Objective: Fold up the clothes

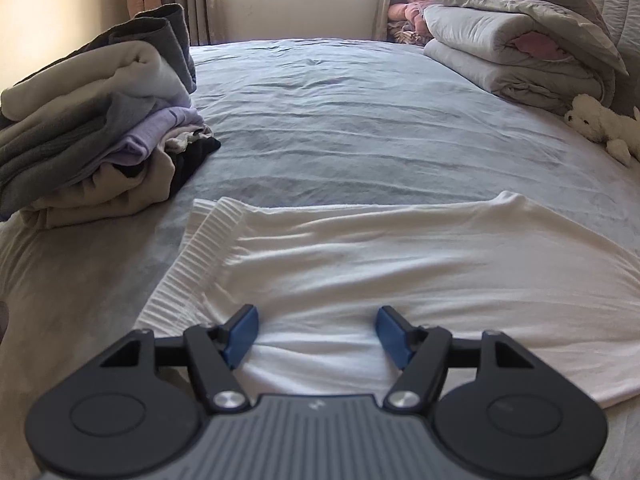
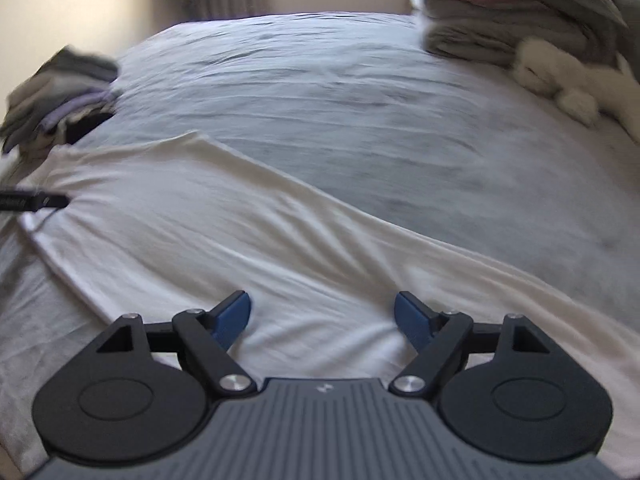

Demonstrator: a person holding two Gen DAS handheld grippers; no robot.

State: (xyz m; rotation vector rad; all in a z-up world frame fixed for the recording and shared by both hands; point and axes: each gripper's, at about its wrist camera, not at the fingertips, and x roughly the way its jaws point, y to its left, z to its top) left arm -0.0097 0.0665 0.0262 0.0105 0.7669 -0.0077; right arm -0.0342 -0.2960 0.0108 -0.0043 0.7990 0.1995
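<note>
Two grippers, left (image 1: 316, 336) and right (image 2: 322, 322), jaws spread, over rib-hemmed white garment (image 1: 400, 264).

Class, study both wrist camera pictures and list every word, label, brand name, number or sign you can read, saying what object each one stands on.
No readable words or numbers appear in either view.
left gripper: a small pale mark on its grey body, a logo shape, not legible as text.
right gripper: the same small pale mark, also unreadable.
white garment: no visible label or print.
pile of clothes: no print or tag showing.
</note>
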